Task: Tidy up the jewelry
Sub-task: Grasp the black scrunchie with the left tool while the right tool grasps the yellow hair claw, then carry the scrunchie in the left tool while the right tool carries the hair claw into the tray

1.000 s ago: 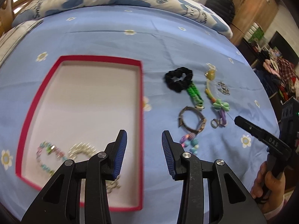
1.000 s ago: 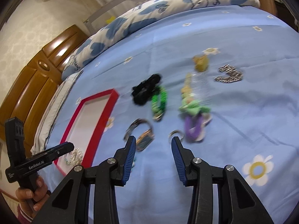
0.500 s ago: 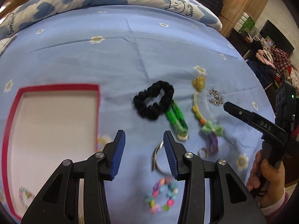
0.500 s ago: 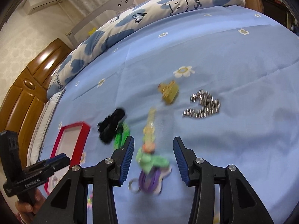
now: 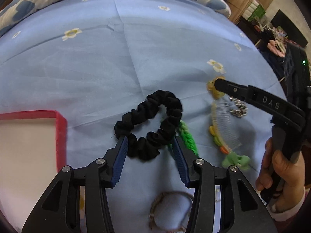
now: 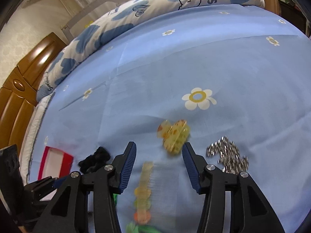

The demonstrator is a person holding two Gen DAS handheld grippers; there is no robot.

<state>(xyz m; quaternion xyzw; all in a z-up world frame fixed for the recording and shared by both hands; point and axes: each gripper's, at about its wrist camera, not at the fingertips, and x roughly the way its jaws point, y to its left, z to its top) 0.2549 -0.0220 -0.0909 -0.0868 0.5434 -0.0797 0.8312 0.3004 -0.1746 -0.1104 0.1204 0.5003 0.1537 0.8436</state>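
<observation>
My left gripper (image 5: 148, 142) is open, its blue pads on either side of the near part of a black scrunchie (image 5: 149, 124) on the blue bedsheet. A green braided bracelet (image 5: 187, 137) lies against the scrunchie's right side. My right gripper (image 6: 158, 148) is open just short of a yellow hair claw (image 6: 175, 136); its finger also shows in the left wrist view (image 5: 243, 93). A clear comb with coloured beads (image 6: 153, 182) lies between the right fingers. A silver chain (image 6: 227, 156) lies to the right.
The red-rimmed white tray (image 5: 61, 134) is at the left, also small in the right wrist view (image 6: 55, 160). A brown ring bracelet (image 5: 169, 211) lies under the left gripper. A pillow (image 6: 155, 5) lines the far edge of the bed.
Both grippers moved forward over the bed. The left one came up to the black scrunchie, away from the tray. The right one advanced past the comb toward the yellow claw.
</observation>
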